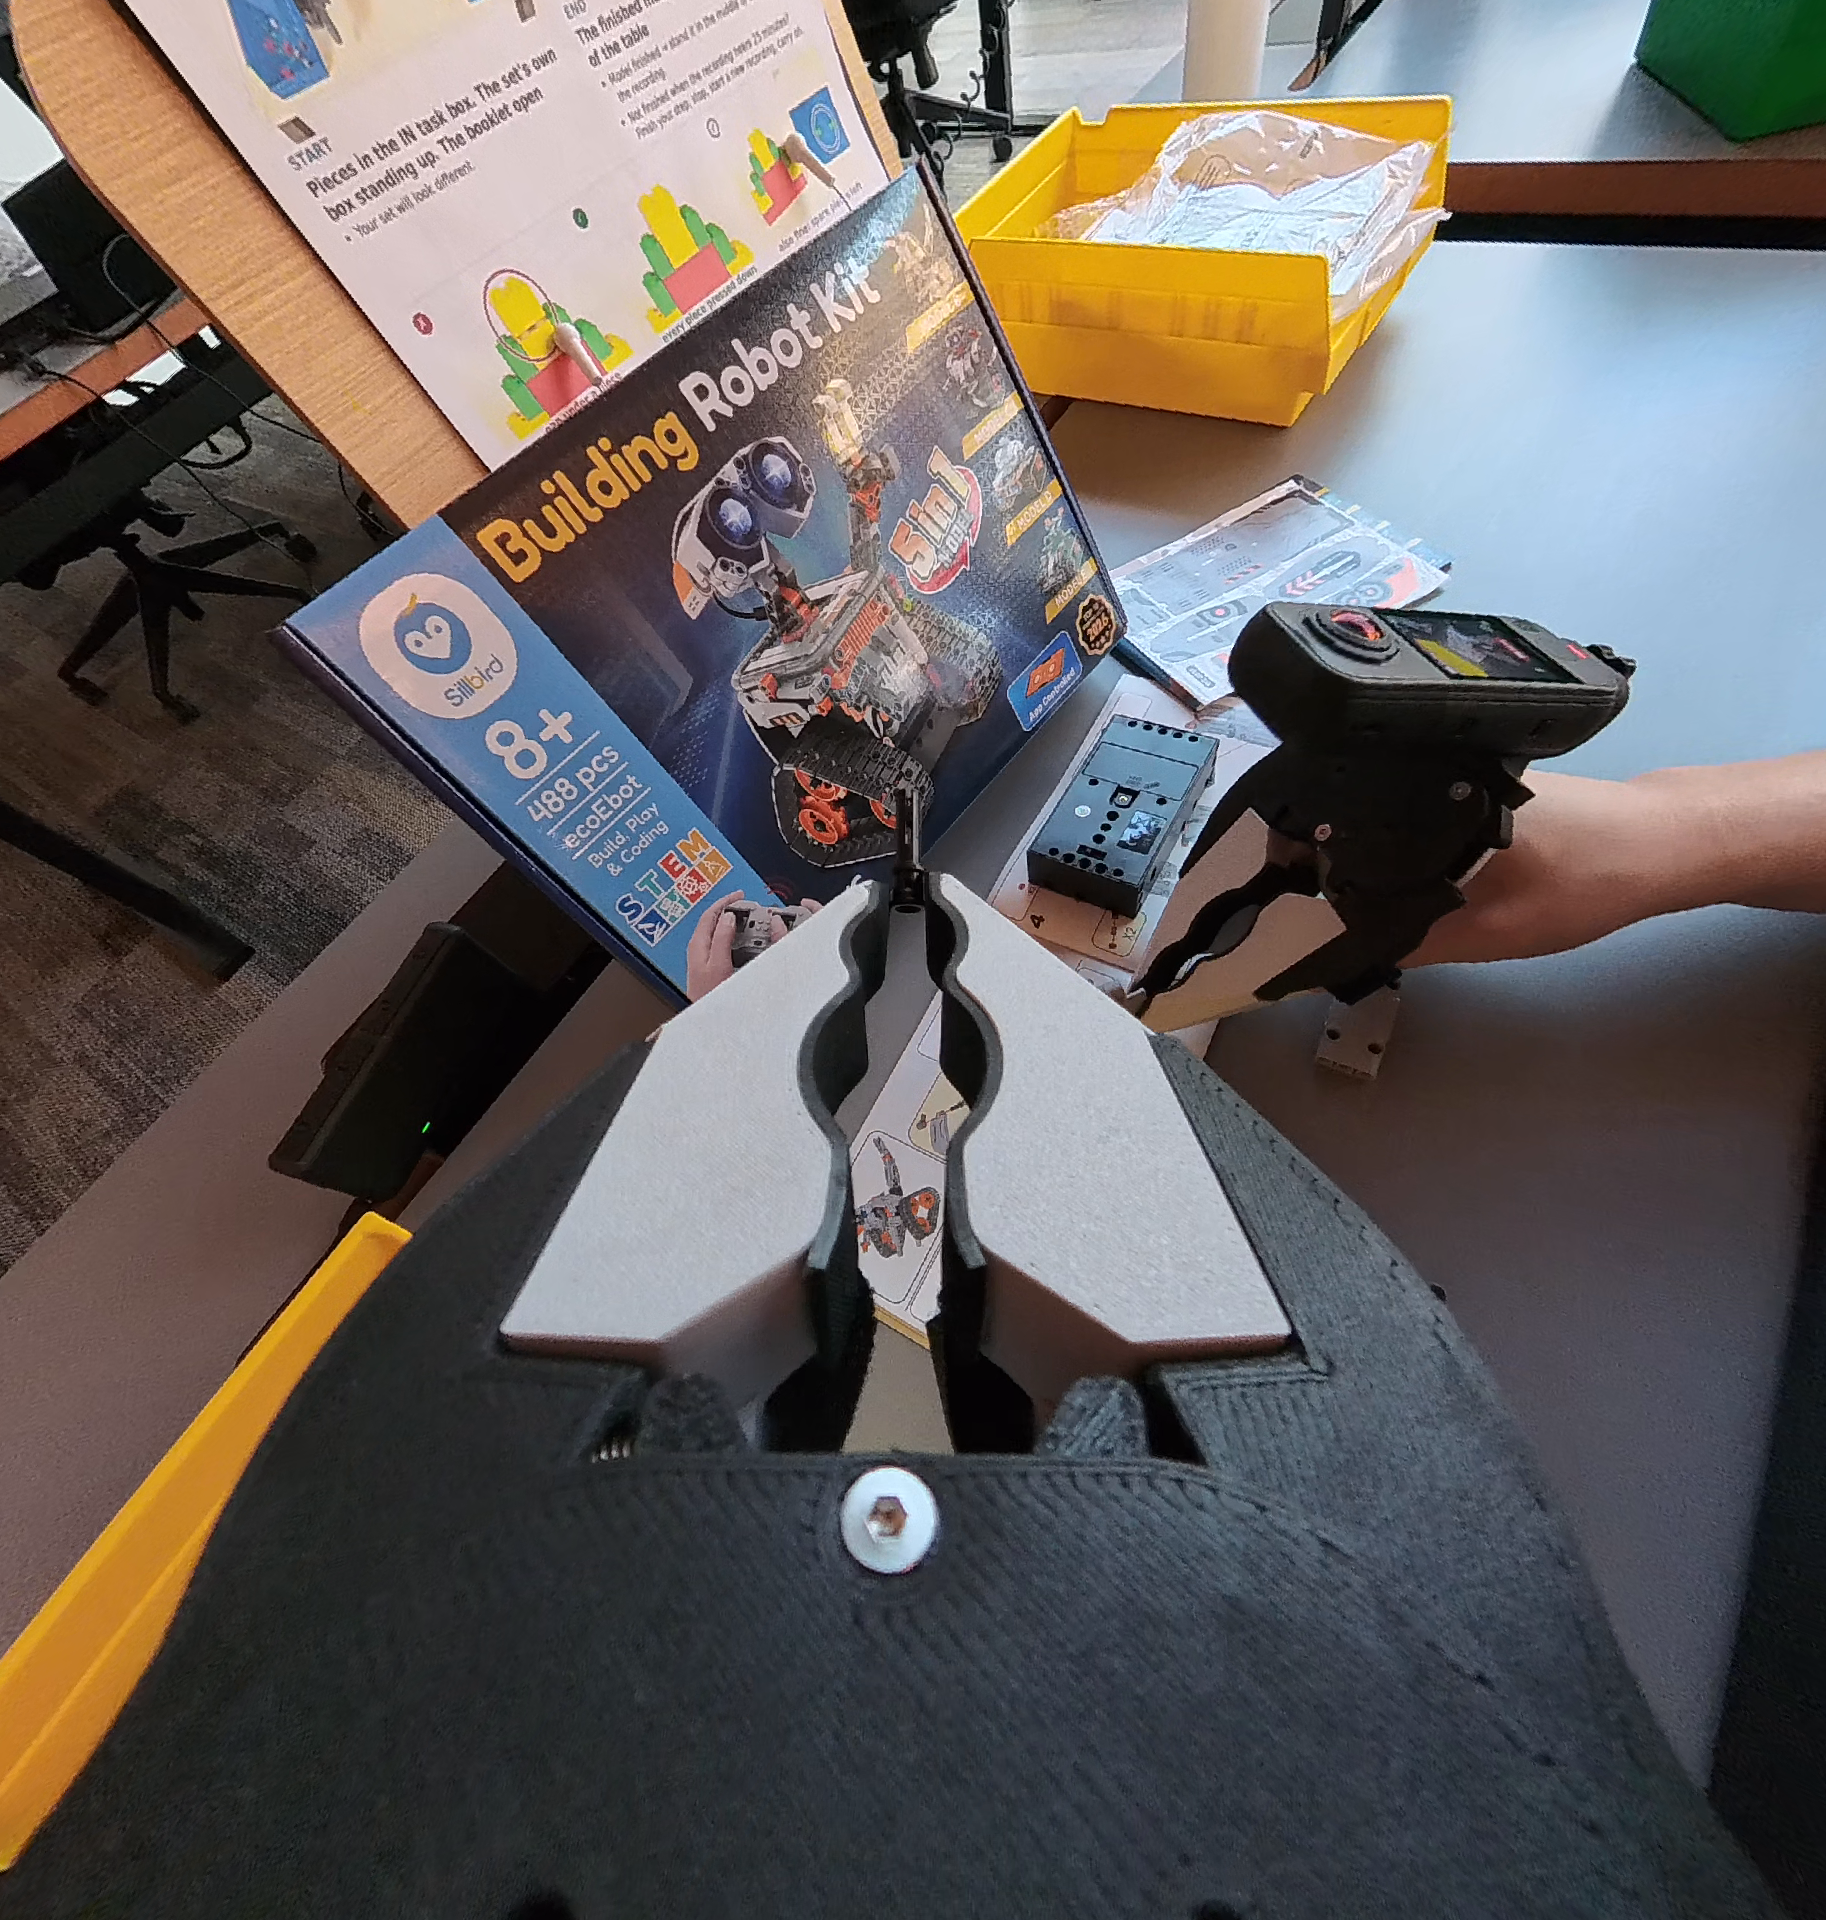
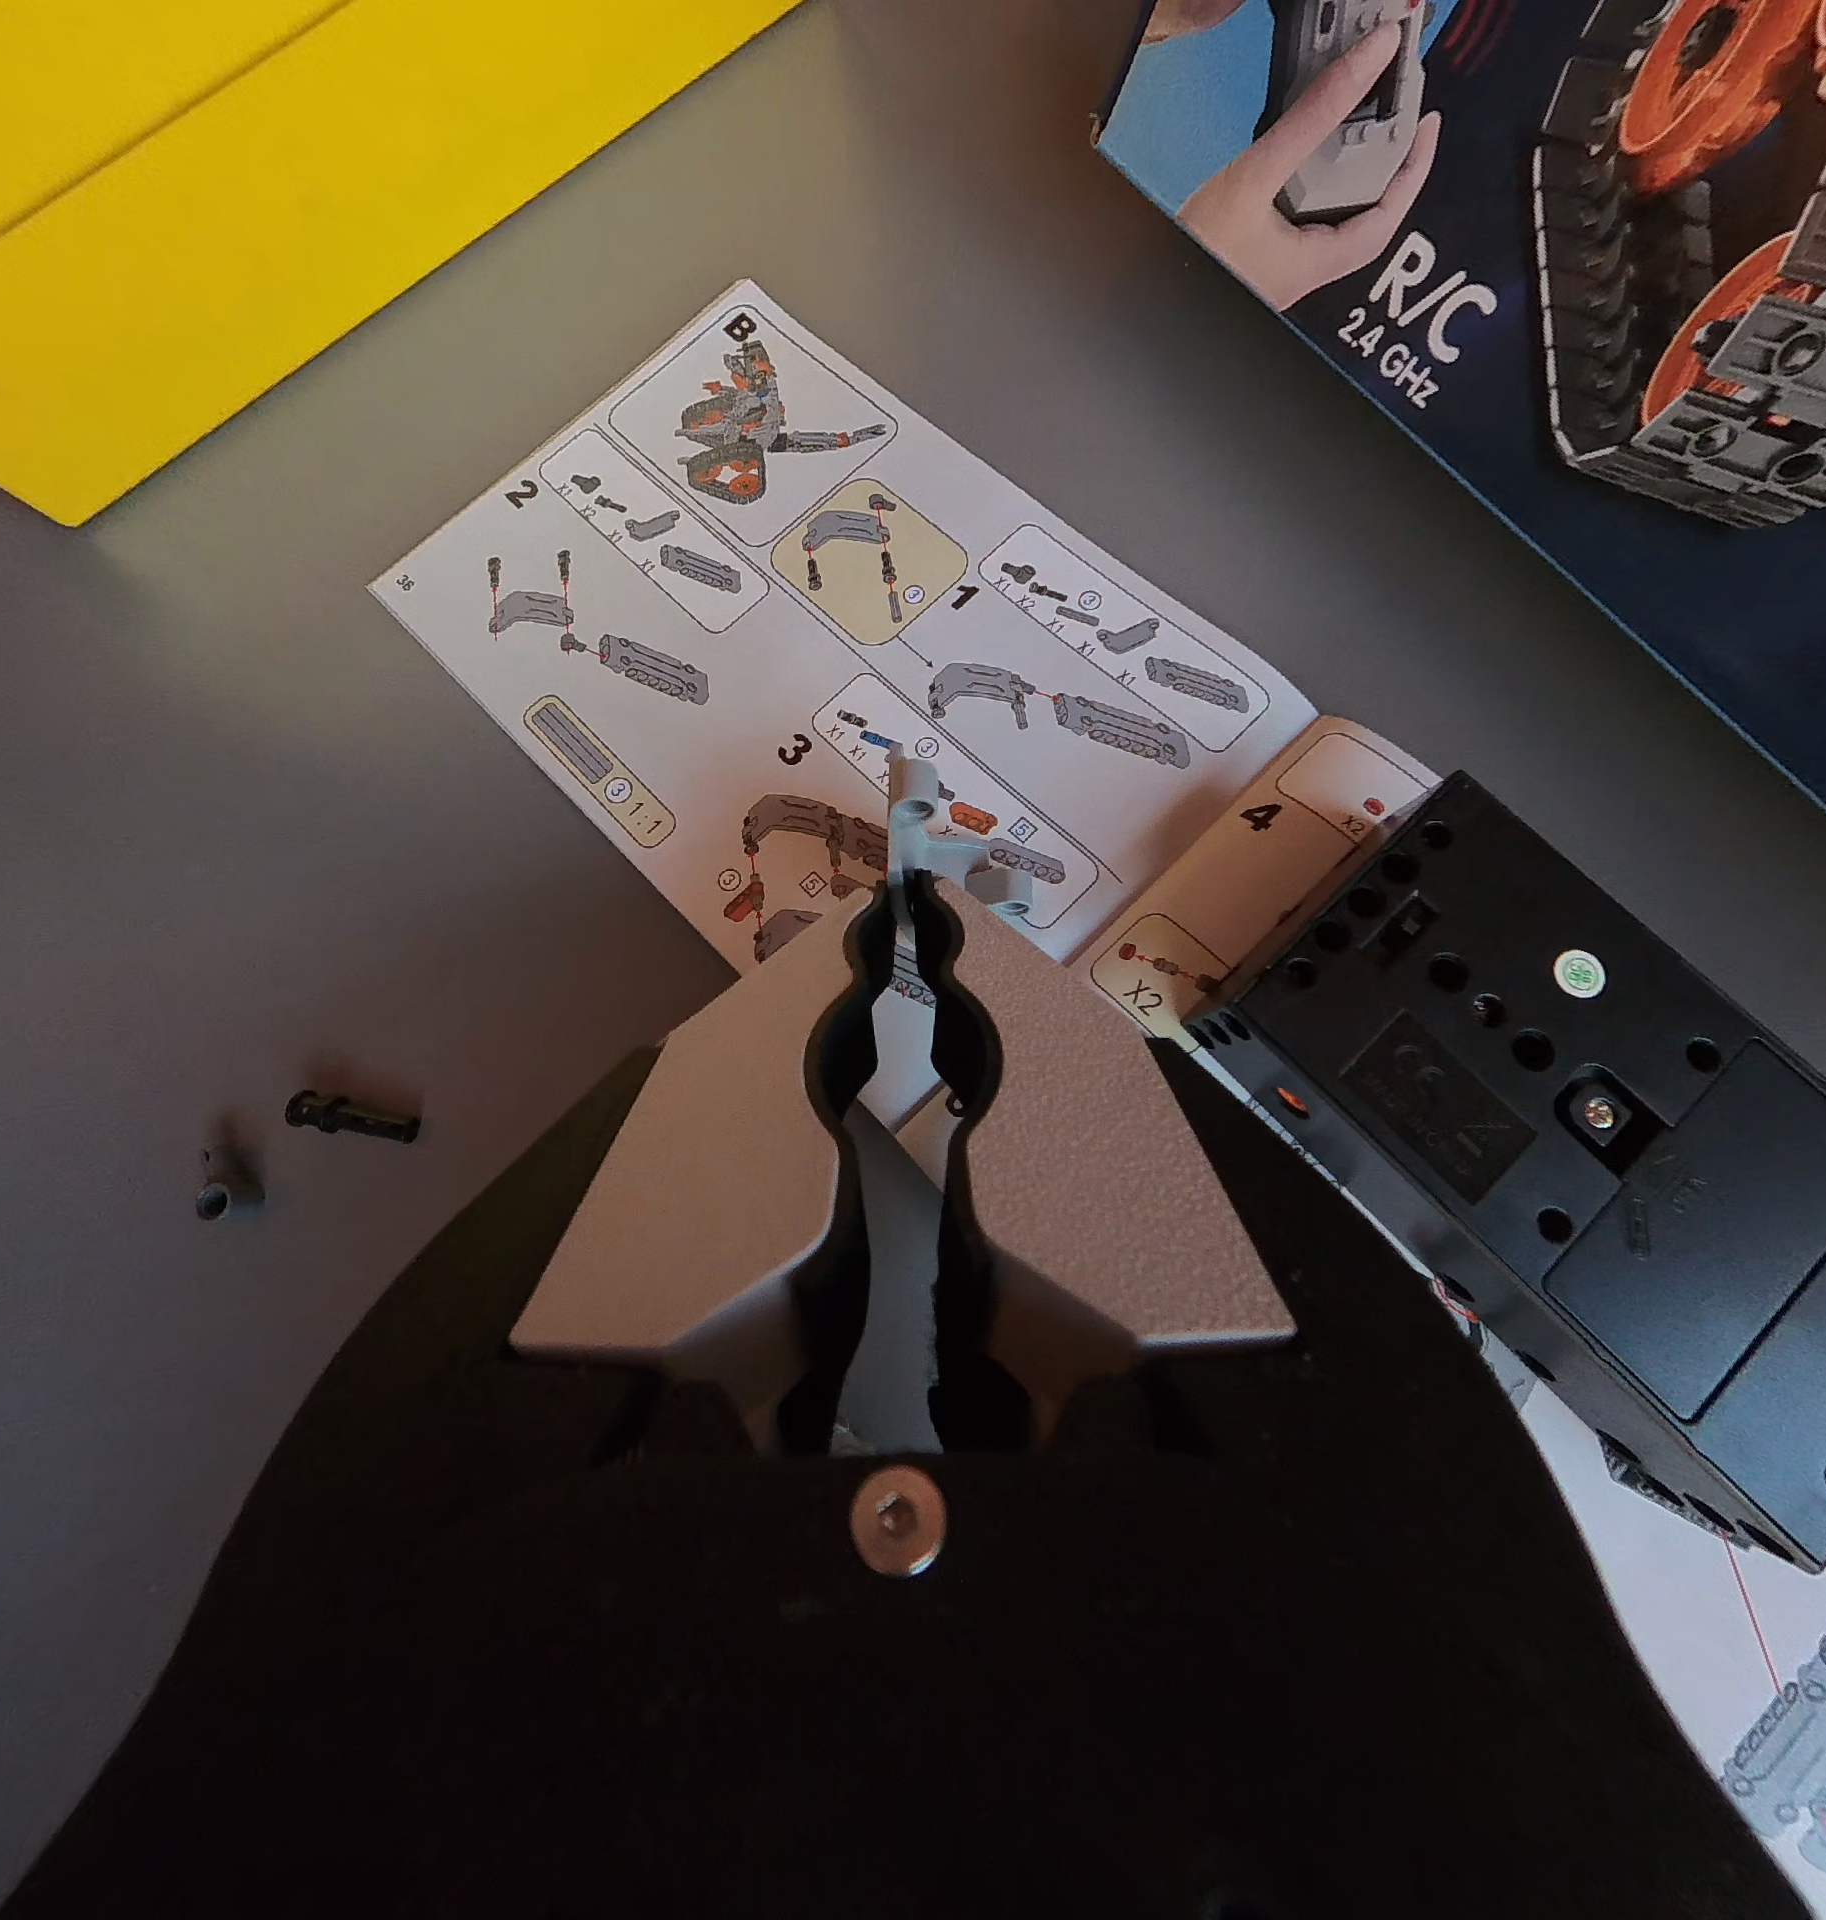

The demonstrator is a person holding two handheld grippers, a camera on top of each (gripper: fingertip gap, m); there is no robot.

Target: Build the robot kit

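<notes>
Left gripper pinches a thin black pin; right gripper pinches a small grey piece.

The big toy box stands just past the left gripper's tips. Under the right gripper lies the open instruction booklet on the grey table, with a black battery box on its right page. Off to the left, well apart, lie a small black pin and a tiny grey tube.

My left gripper and right gripper: black printed bodies, grey wedge fingers with wavy black pads (one silver hex screw each).
</notes>
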